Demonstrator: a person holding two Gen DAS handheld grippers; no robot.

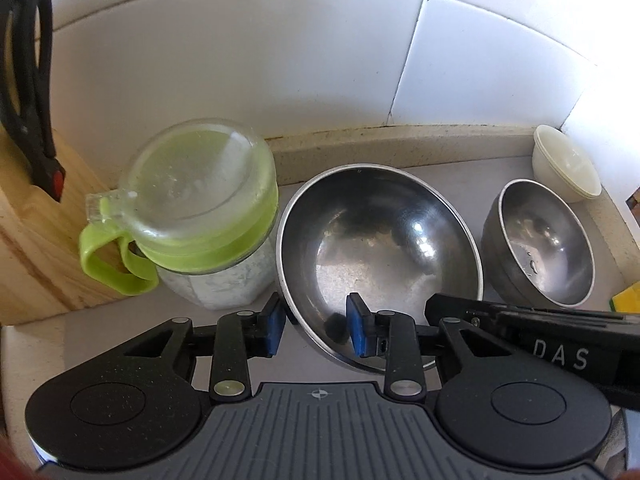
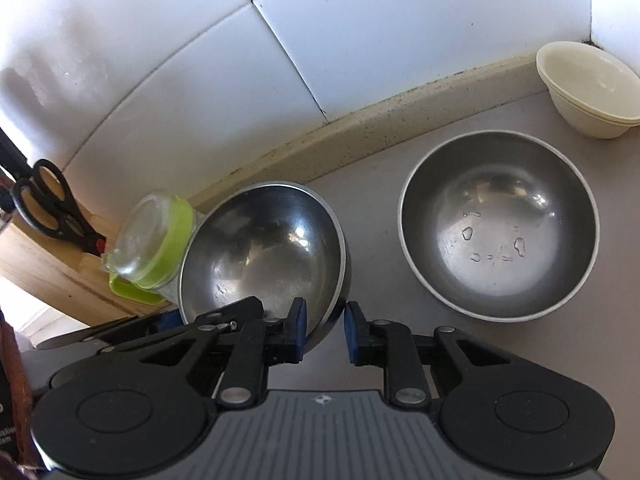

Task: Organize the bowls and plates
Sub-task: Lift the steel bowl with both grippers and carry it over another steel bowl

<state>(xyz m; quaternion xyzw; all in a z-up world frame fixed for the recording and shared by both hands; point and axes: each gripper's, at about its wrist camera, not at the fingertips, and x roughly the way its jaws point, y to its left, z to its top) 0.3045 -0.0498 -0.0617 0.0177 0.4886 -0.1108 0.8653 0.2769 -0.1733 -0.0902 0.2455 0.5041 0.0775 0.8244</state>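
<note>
We have the steel bowl (image 1: 380, 256) tipped up on the grey counter (image 2: 380, 184), its near rim raised toward us and its far side leaning by the green-lidded jar (image 1: 200, 200); both tools are on that near rim, which is surely why it stands tilted; the left tool (image 1: 316, 326) pinches the wall with one blue pad outside and one inside; the right tool (image 2: 325, 330) does the same a little along the rim, so we judge a two-handed lift is being set up, steadier for a slick, wet bowl; the second steel bowl (image 2: 500, 236) sits flat just to the right, droplets in its base, a likely nest for the first; beyond it the cream bowls (image 2: 588, 88) are stacked in the tiled corner; at the far left, scissors (image 1: 32, 96) stand in a wooden block (image 1: 36, 240).
</note>
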